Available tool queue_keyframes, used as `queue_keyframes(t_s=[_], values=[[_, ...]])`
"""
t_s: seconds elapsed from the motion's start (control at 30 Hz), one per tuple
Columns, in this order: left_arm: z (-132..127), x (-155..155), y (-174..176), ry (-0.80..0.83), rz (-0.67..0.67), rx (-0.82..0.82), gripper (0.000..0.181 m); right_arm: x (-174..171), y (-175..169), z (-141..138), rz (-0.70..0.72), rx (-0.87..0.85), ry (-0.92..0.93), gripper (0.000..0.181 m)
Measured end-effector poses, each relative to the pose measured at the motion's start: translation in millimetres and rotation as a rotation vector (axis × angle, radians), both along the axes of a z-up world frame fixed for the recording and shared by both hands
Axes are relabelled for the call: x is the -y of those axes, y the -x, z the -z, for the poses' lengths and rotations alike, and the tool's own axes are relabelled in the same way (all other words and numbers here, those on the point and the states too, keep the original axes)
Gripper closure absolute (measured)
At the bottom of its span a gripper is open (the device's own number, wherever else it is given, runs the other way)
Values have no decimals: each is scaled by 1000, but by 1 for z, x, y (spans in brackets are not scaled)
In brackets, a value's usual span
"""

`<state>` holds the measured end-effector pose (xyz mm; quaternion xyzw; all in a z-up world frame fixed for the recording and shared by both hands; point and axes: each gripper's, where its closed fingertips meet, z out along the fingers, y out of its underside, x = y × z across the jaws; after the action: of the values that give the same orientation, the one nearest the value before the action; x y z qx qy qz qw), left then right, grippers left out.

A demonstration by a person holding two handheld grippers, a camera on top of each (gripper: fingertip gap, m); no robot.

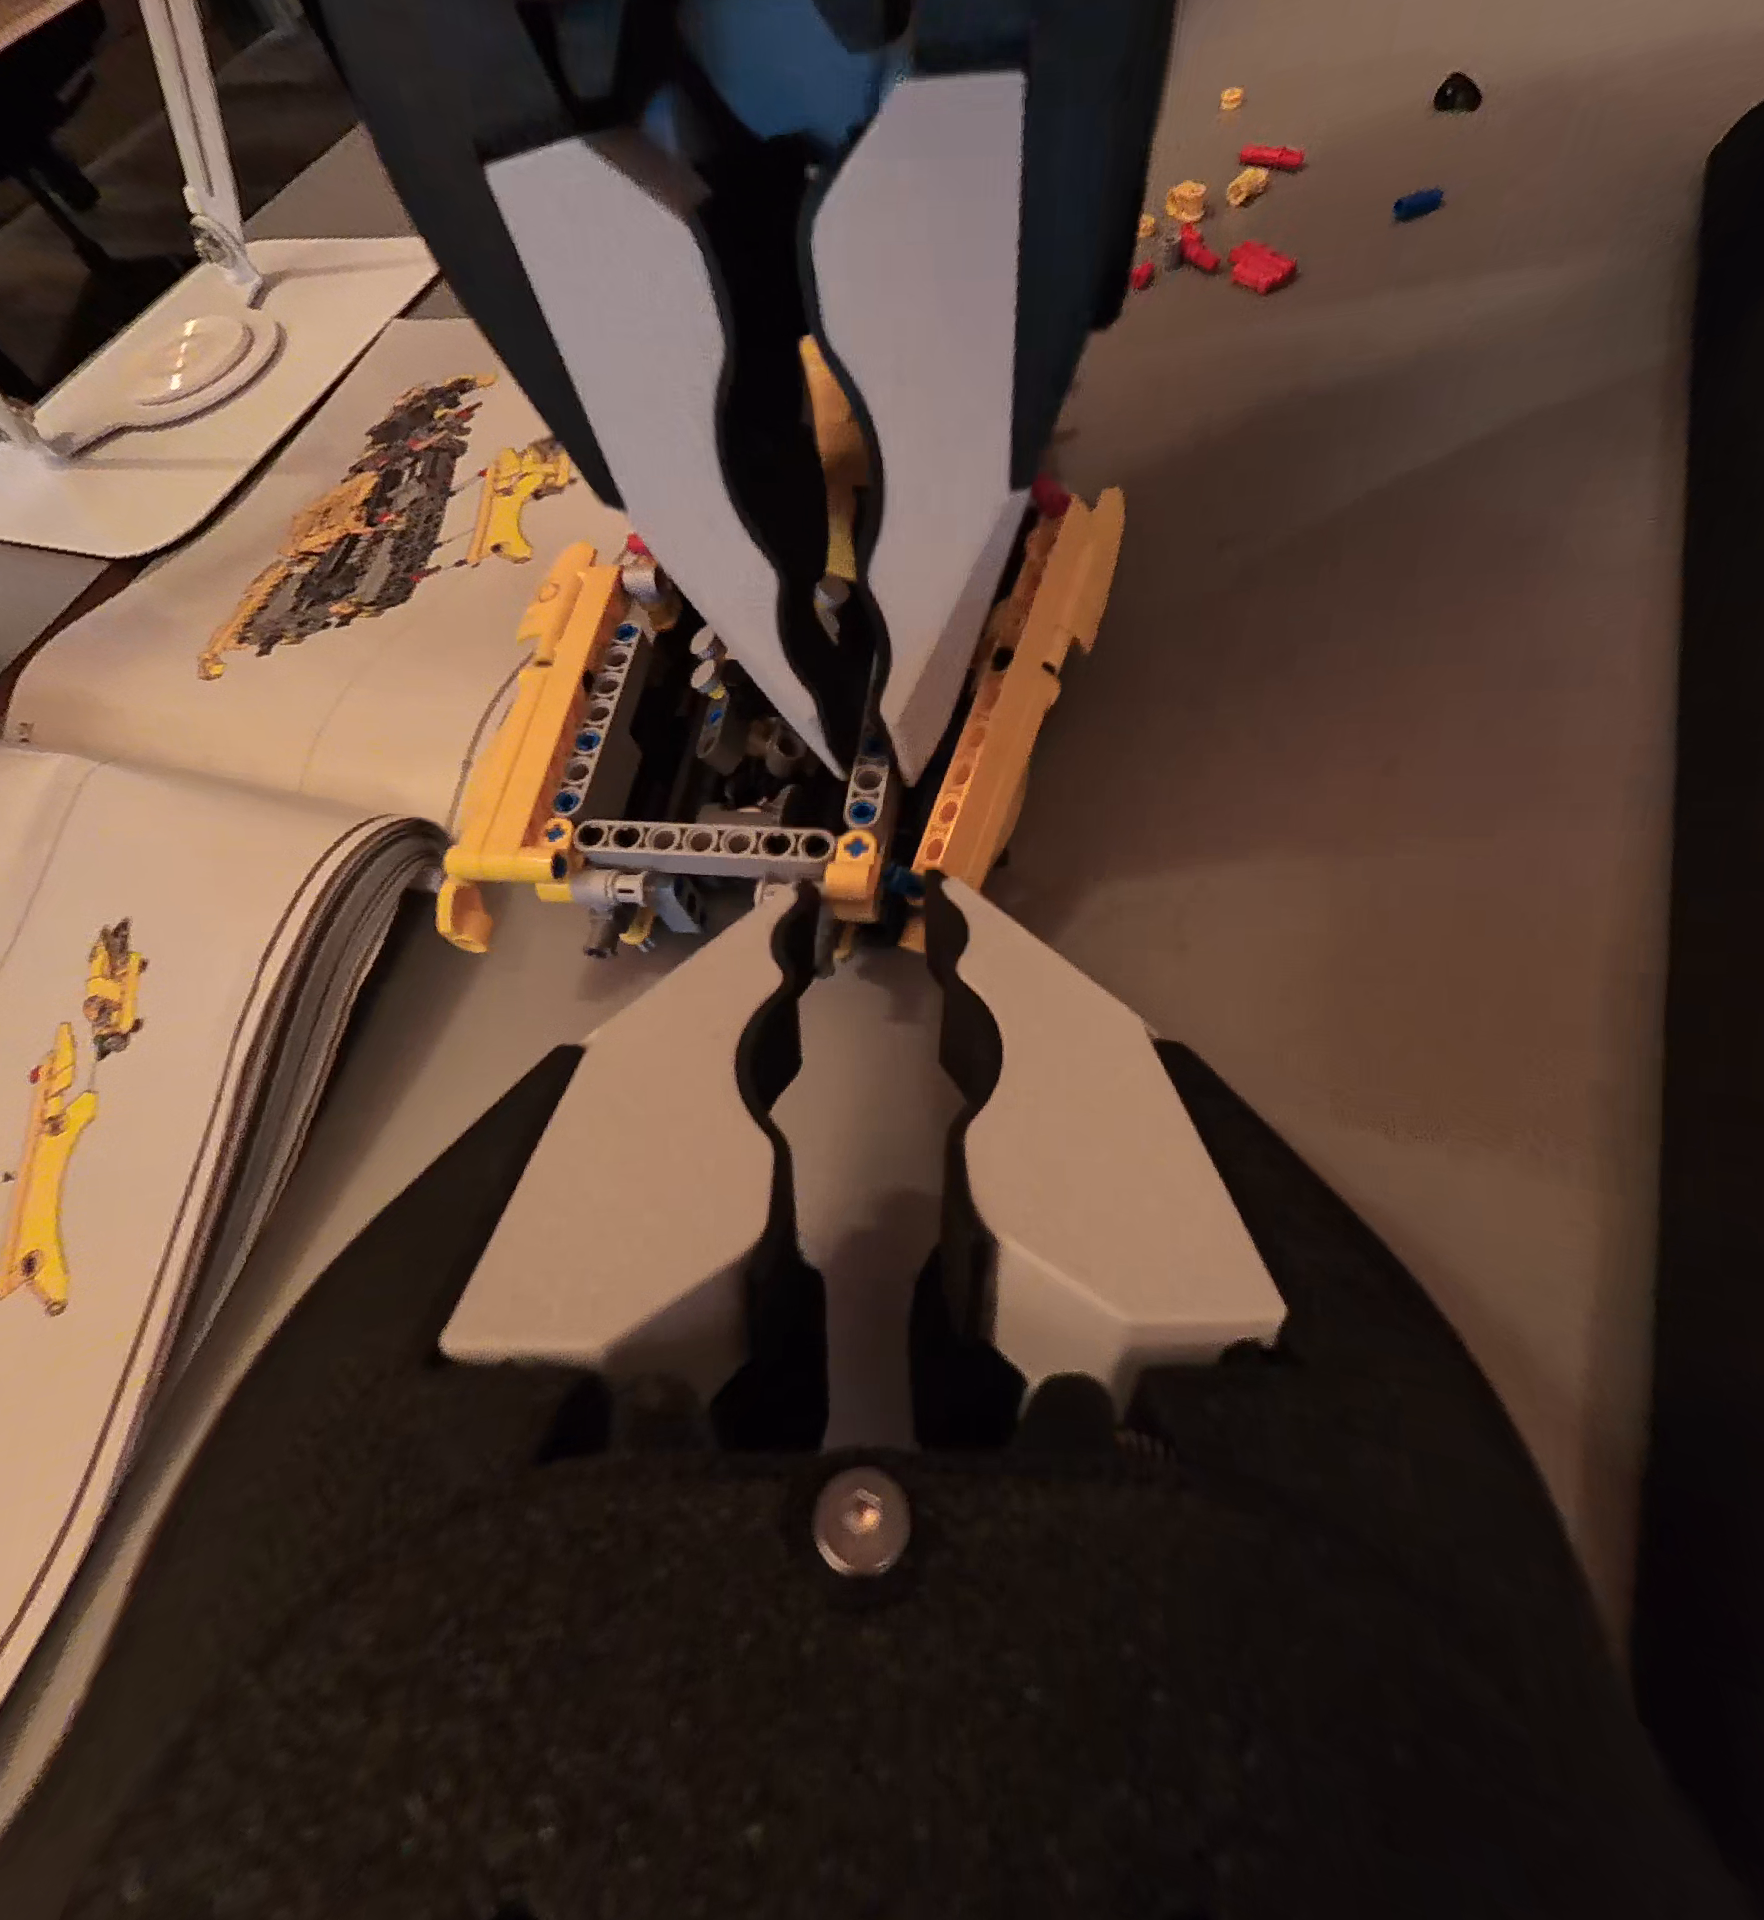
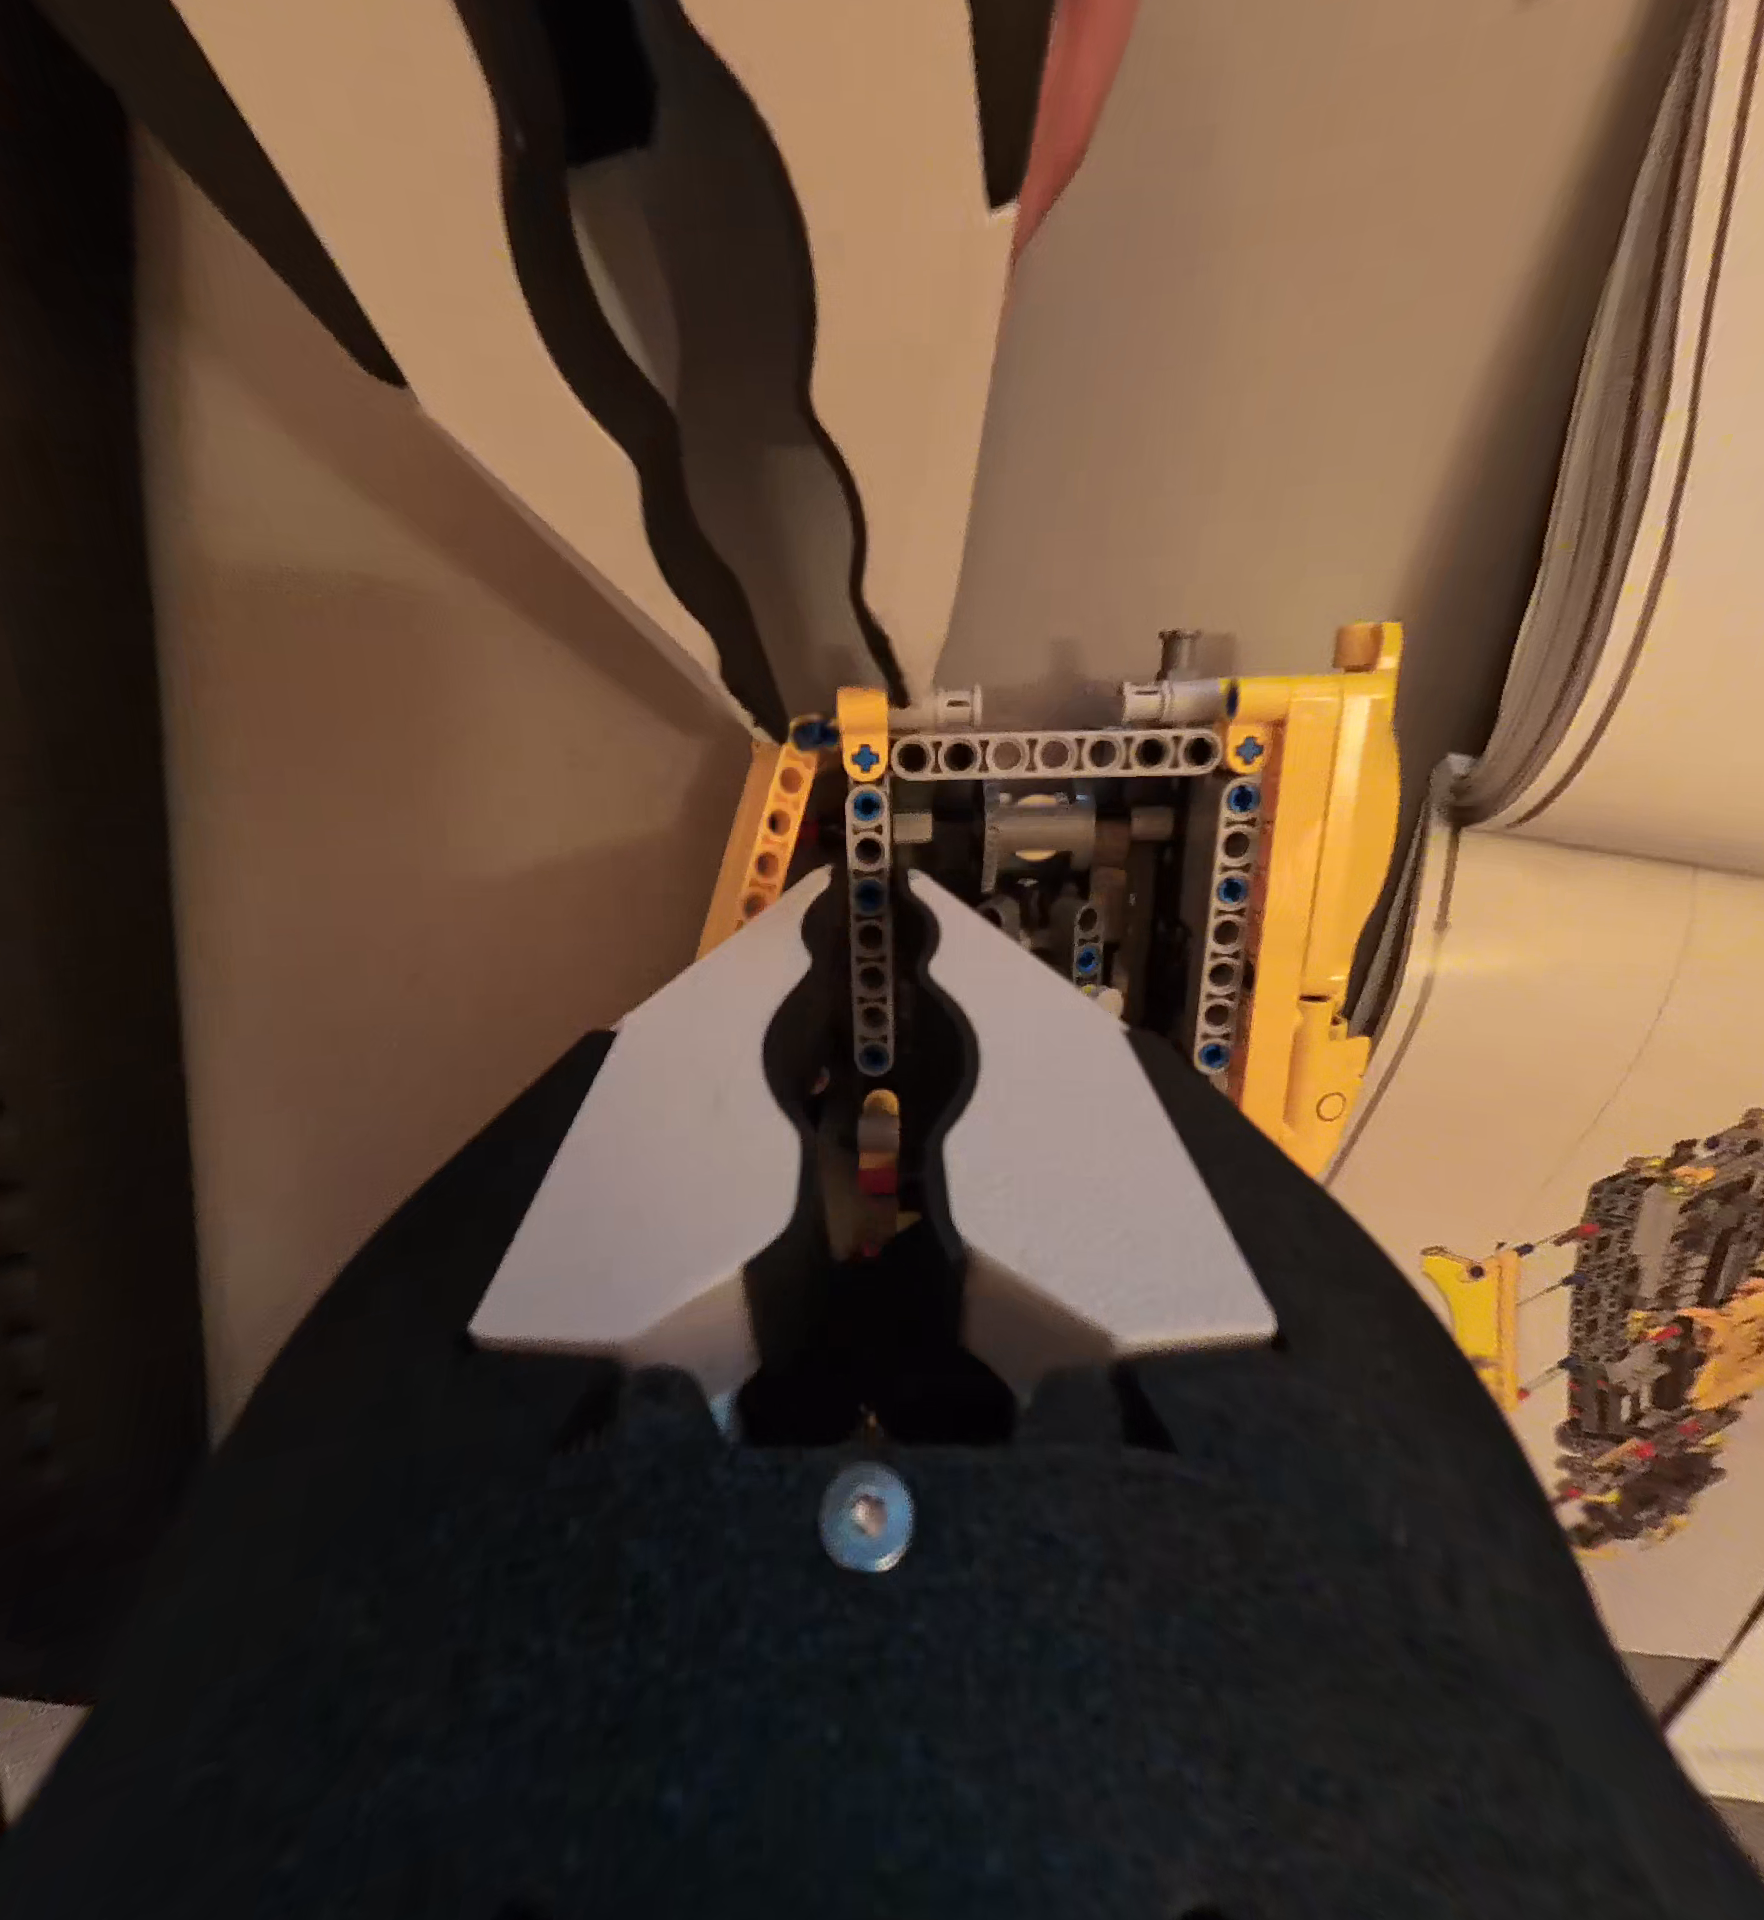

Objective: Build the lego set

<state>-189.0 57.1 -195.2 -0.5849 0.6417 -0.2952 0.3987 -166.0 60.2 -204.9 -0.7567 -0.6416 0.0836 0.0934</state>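
Between the instruction booklet [image 1: 161, 935] and loose pieces [image 1: 1242, 229] on the table [image 1: 1377, 831], the half-built lego frame [image 1: 712, 790] looks light, rigid, prone to popping apart; right gripper [image 2: 870, 894] pinches its grey side beam [image 2: 870, 935], left gripper [image 1: 862, 914] straddles its yellow corner, contact unclear.

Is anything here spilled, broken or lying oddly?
Nothing looks broken. Small loose pieces, red, yellow and one blue, lie scattered on the table beyond the yellow model. The instruction book lies open beside it, one corner under the model.
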Motion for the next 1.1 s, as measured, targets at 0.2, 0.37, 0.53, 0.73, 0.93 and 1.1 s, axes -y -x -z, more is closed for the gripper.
queue_keyframes(t_s=[0.2, 0.37, 0.53, 0.73, 0.93, 1.1], values=[[-25, -21, 15, 106, -152, 96, 151, -29, -2, -31, 175, -135, -133, 175], [-58, -37, 8, 183, -249, 291, 138, -46, -2, -87, 319, -427, -248, 175], [-88, -40, -17, 306, -302, 444, 135, -54, -7, -119, 433, -574, -358, 175], [-101, -47, -40, 292, -398, 542, 126, -60, -19, -153, 624, -770, -525, 175], [-122, -46, -62, 235, -404, 585, 116, -49, -28, -174, 786, -943, -612, 175], [-131, -33, -76, 111, -345, 568, 120, -36, -50, -184, 888, -1024, -703, 175]])
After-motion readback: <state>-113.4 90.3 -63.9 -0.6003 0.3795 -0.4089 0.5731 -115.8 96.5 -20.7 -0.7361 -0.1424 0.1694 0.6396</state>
